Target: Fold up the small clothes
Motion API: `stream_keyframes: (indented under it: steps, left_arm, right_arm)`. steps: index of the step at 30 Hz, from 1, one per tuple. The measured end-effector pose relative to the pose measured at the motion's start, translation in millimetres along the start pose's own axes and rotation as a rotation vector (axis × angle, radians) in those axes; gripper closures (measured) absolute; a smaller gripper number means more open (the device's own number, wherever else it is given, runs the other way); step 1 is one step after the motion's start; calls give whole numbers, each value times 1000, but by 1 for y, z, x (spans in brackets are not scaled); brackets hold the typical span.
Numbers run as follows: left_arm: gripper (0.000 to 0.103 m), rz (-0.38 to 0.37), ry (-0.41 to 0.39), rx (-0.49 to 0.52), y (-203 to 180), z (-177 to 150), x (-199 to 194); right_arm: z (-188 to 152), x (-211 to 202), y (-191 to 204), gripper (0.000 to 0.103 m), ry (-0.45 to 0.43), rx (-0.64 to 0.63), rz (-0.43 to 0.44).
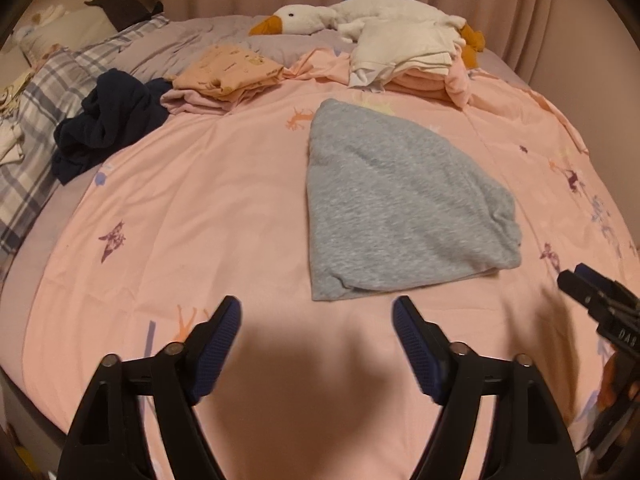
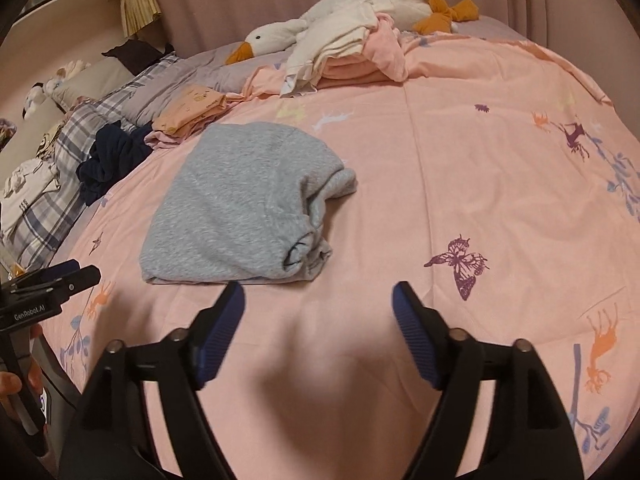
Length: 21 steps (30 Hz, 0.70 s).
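Note:
A folded grey garment (image 1: pixel 400 208) lies flat on the pink printed bedsheet (image 1: pixel 200 208). My left gripper (image 1: pixel 316 312) hovers just in front of its near edge, jaws wide apart and empty. In the right wrist view the same grey garment (image 2: pixel 244 204) lies ahead and to the left, its loose layered edges facing right. My right gripper (image 2: pixel 318 300) stands open near the garment's near right corner, with nothing between its blue pads. The right gripper's tip (image 1: pixel 592 296) shows at the left wrist view's right edge, and the left gripper's tip (image 2: pixel 60 280) at the other view's left edge.
A crumpled navy garment (image 1: pixel 108 120) lies at the left. Behind it sit a folded peach printed piece (image 1: pixel 228 70) and a pink and white stack (image 1: pixel 408 64). A plush goose (image 1: pixel 360 16) rests at the back, plaid bedding (image 1: pixel 44 92) at the left. A hand (image 2: pixel 10 386) holds the left tool.

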<state>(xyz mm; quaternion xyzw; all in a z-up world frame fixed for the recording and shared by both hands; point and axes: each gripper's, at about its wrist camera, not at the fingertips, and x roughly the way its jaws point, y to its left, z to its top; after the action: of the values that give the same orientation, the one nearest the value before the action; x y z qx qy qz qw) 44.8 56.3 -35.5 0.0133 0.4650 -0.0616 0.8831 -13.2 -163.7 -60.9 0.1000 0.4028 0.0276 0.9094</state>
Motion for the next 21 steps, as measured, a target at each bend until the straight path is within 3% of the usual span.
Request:
stream_keyframes:
  steps: [3, 5, 7, 9, 13, 21]
  left_arm:
    - [17, 2, -9, -21, -1, 1, -9]
    - [17, 4, -11, -34, -2, 1, -15]
    - [16, 11, -10, -42, -2, 1, -19]
    - [7, 7, -3, -46, -3, 1, -23]
    - [6, -33, -14, -58, -3, 2, -33]
    - [4, 84, -84, -9, -20, 2, -57]
  right_arm:
    - [0, -9, 10, 14, -12, -14, 21]
    - [1, -14, 17, 0, -19, -28, 35]
    - [2, -21, 26, 0, -34, -52, 38]
    - [2, -28, 33, 0, -49, -71, 48]
    - [5, -40, 41, 0, -70, -71, 56]
    - [8, -60, 52, 0, -93, -73, 32]
